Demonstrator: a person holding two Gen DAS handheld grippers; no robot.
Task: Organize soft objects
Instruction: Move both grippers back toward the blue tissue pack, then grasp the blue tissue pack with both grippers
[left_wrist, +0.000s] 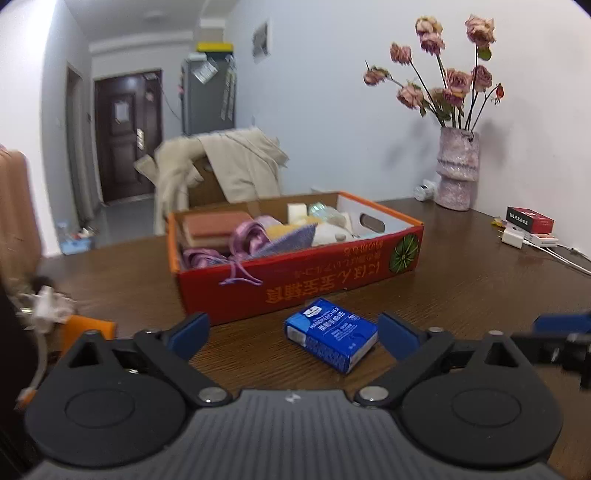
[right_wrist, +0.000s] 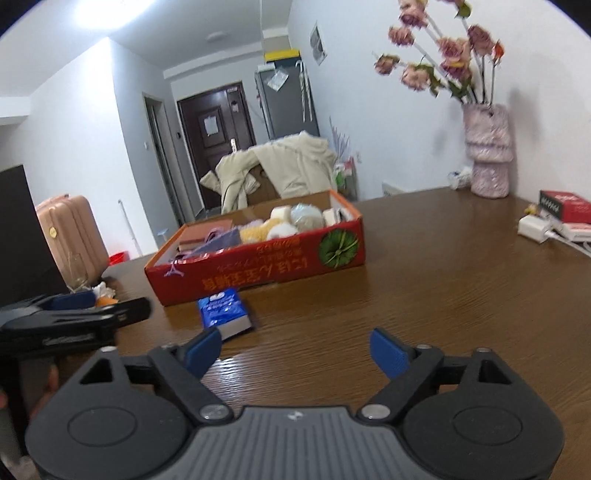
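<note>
A blue tissue pack (left_wrist: 332, 338) lies on the brown table just in front of a red cardboard box (left_wrist: 295, 286). My left gripper (left_wrist: 293, 334) is open, its blue pads on either side of the pack and clear of it. The box holds soft items: a purple ribbon bag (left_wrist: 247, 236), a yellow sponge and white rolls, beside a brown case. In the right wrist view the same pack (right_wrist: 223, 314) lies ahead and left of my right gripper (right_wrist: 295, 350), which is open over bare table with nothing between its fingers. The red box (right_wrist: 258, 269) sits beyond.
A pink vase of dried roses (left_wrist: 458, 170) stands at the back right by the wall. A small red carton and white chargers (right_wrist: 543, 225) with cables lie at the table's right edge. Behind the table are a chair draped with a beige coat (right_wrist: 288, 166) and a pink suitcase (right_wrist: 70, 236).
</note>
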